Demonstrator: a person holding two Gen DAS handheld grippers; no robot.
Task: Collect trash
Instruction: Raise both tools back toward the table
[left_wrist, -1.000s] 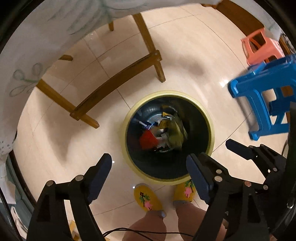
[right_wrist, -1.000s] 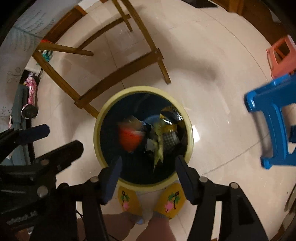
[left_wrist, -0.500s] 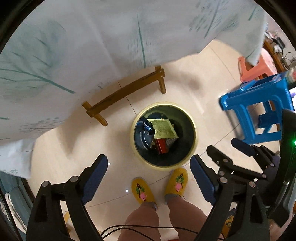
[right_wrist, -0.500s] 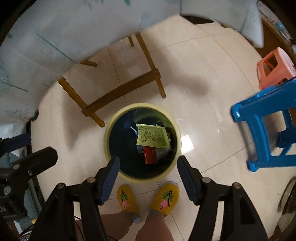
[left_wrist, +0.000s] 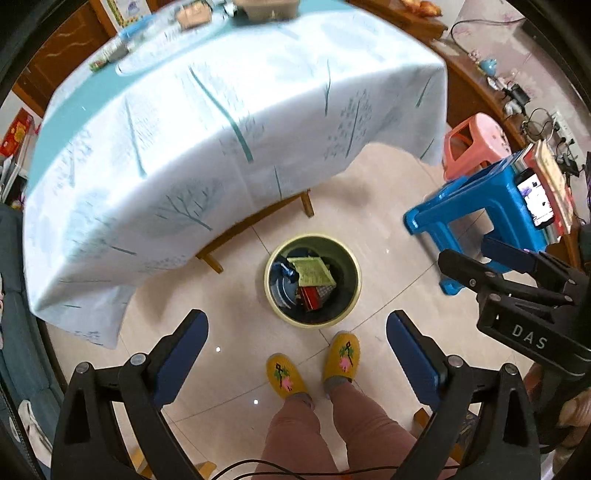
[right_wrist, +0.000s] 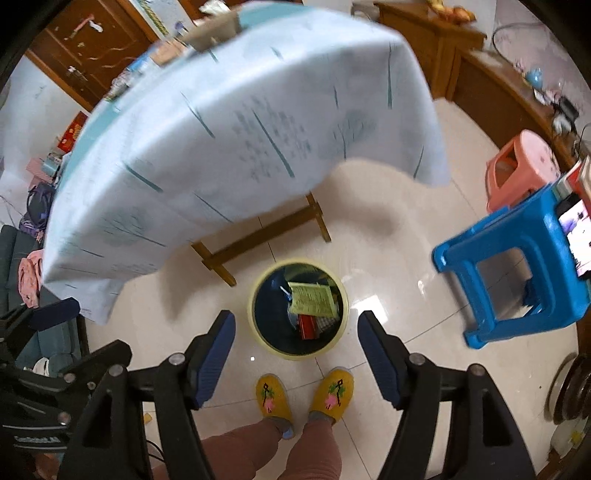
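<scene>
Trash bin (left_wrist: 312, 280), on the floor by the tabletop's (left_wrist: 221, 122) near edge, holds wrappers; left gripper (left_wrist: 295, 354) and right gripper (right_wrist: 295, 354) opening, empty; risk: snagging the hanging cloth.

Home living/dining room. Beige tiled floor (left_wrist: 369, 206). Wooden-legged table under a pale tree-print tablecloth (left_wrist: 221, 122) at 11 o'clock, clutter on top. Plastic stools at 3 o'clock: blue stool (right_wrist: 517, 273), pink stool (right_wrist: 524, 166) behind it. Yellow-rimmed waste bin (left_wrist: 312, 278) at centre, holding wrappers. Wooden cabinet (right_wrist: 436, 37) at 1 o'clock. Person's embroidered yellow slippers (left_wrist: 286, 374) at 6 o'clock.
</scene>
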